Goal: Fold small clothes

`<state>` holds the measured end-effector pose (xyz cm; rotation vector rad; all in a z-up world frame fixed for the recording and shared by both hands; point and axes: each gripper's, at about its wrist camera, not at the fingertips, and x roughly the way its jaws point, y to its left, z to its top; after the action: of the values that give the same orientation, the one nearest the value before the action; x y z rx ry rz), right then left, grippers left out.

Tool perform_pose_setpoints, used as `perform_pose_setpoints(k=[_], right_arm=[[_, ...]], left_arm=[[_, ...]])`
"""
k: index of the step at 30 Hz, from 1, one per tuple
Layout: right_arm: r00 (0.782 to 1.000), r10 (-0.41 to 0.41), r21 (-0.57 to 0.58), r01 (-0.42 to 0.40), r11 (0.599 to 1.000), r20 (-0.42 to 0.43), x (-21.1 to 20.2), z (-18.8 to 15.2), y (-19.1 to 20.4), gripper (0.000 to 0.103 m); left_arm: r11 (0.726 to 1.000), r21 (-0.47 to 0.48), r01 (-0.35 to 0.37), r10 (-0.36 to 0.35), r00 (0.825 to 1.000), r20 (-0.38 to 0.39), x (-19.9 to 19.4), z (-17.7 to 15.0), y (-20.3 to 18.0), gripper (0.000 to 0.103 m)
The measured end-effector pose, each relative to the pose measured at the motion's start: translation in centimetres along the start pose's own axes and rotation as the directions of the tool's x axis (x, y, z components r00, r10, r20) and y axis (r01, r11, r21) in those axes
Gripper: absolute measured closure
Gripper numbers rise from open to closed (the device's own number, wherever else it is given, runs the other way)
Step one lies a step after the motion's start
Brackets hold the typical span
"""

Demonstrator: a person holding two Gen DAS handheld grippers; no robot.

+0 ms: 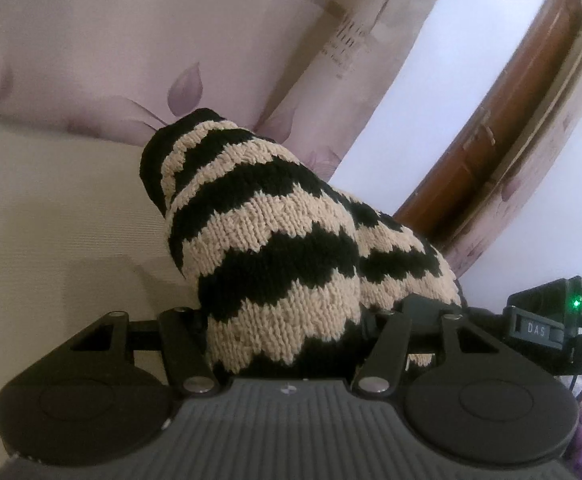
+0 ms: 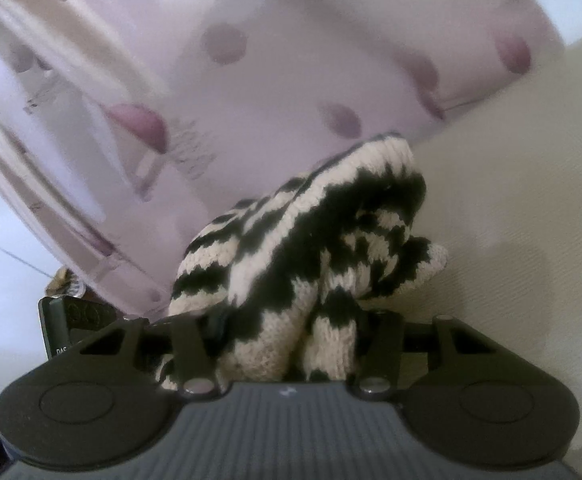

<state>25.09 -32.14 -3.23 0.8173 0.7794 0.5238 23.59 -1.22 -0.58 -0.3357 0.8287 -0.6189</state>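
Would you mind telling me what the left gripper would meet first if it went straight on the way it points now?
The left gripper already holds the striped knit garment. Beyond it, probably the floral curtain, though depth is unclear.

Cream fabric surface point(image 1: 51, 216) meets a lilac leaf-print curtain point(image 1: 111, 60); beside it, white wall point(image 1: 431, 80) and brown wooden door point(image 1: 503, 128).

Both tools' fingertips buried under the striped knit point(image 1: 275, 248), right view motion-blurred.
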Motion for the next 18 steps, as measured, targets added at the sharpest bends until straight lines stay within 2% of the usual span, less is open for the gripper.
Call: perform_pose_setpoints(k=[8,13,18], right_arm=[[0.998,0.058,-0.019,-0.058,0.998,-0.022,-0.8,-5.4,5.6,0.053],[0.996,0.077,-0.012,-0.077,0.997,-0.043,0.0,-8.7,7.6,0.053],[0.994,0.087,-0.012,-0.088,0.996,-0.060,0.6,-11.5,9.0,0.053]], left_arm=[[0.999,0.001,-0.046,0.046,0.999,0.005,-8.1,-3.2,0.1,0.044],[0.997,-0.018,-0.068,0.068,0.998,0.006,-11.9,-5.5,0.7,0.044],[0.995,-0.007,-0.095,0.095,0.995,0.006,-13.9,-7.2,1.7,0.044]])
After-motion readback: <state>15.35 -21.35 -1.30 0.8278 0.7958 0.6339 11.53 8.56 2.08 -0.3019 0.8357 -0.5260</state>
